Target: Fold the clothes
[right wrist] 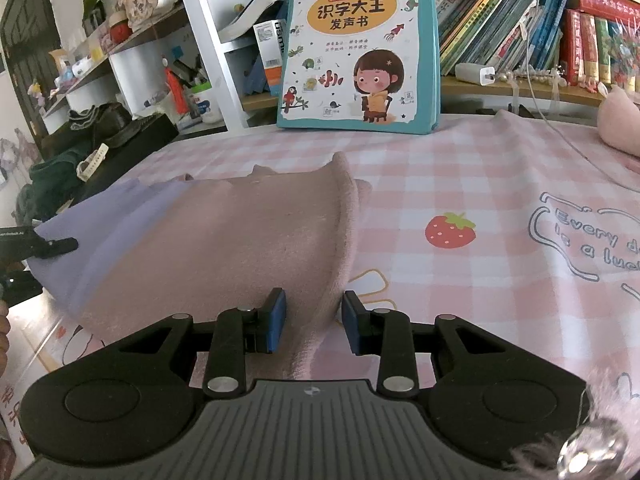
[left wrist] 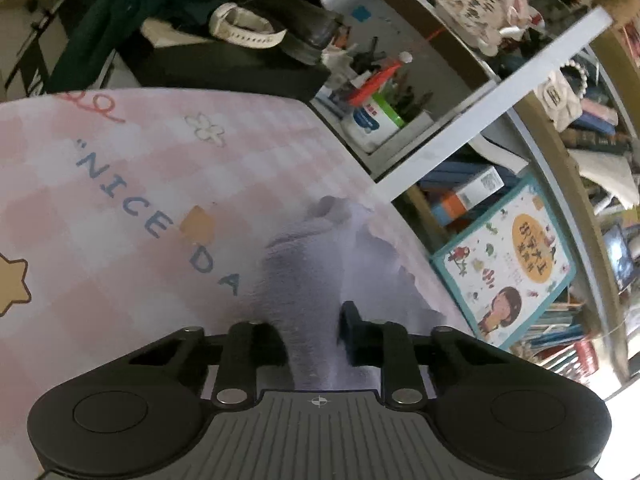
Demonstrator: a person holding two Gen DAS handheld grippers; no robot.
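A pink and lavender garment [right wrist: 224,236] is lifted above the pink checked tablecloth [right wrist: 460,176], stretched between both grippers. My right gripper [right wrist: 314,320] has its blue pads on either side of the pink edge, with cloth filling the gap. My left gripper [left wrist: 312,332] is closed on the lavender end [left wrist: 320,264], which hangs away from it toward the table. The left gripper also shows in the right wrist view [right wrist: 52,246], pinching the lavender corner at the far left.
A teal children's book [right wrist: 360,48] leans against the bookshelf [right wrist: 520,92] at the table's far edge. A black shoe box with a shoe and a white watch [left wrist: 244,32] stands beside the table. A pink plush [right wrist: 620,124] lies at the right.
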